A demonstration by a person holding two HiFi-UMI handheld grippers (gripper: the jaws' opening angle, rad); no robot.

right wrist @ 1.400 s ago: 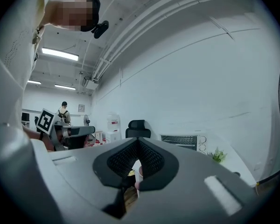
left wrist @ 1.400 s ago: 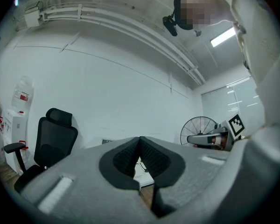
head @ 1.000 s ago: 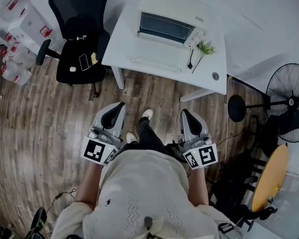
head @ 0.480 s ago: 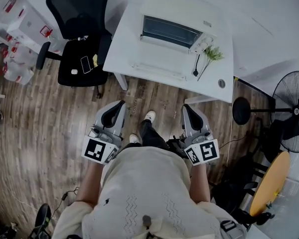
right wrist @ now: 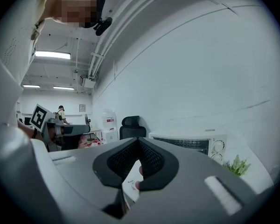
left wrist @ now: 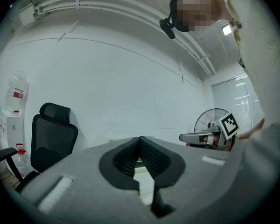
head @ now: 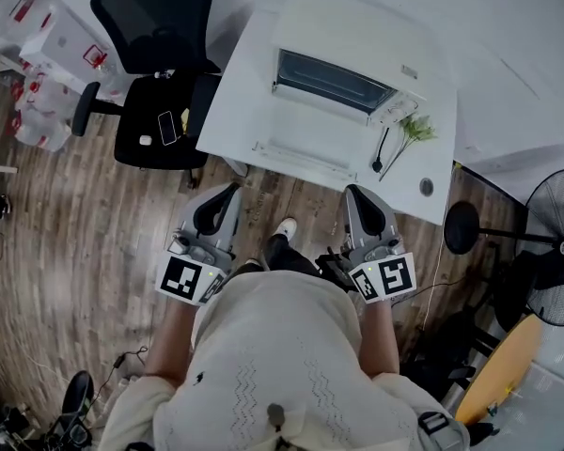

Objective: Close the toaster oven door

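Observation:
A white toaster oven (head: 338, 81) stands at the back of a white table (head: 244, 92). Its door (head: 296, 148) hangs open and lies flat toward the table's front edge, so the dark inside shows. The oven (right wrist: 186, 143) is also ahead and to the right in the right gripper view. Both grippers are held level in front of the person's body, short of the table's front edge. Nothing sits between the touching fingertips of my left gripper (head: 227, 192) (left wrist: 140, 139). My right gripper (head: 355, 195) (right wrist: 139, 140) looks shut and empty too.
A black office chair (head: 160, 54) with a phone (head: 169, 127) on its seat stands left of the table. A green sprig (head: 409, 139) and a black cable (head: 383, 148) lie right of the oven. A floor fan (head: 555, 252) stands at the right. The floor is wood.
The person has stepped toward the table. Both grippers have moved forward with the body and now sit close to the table's front edge; their jaws look unchanged.

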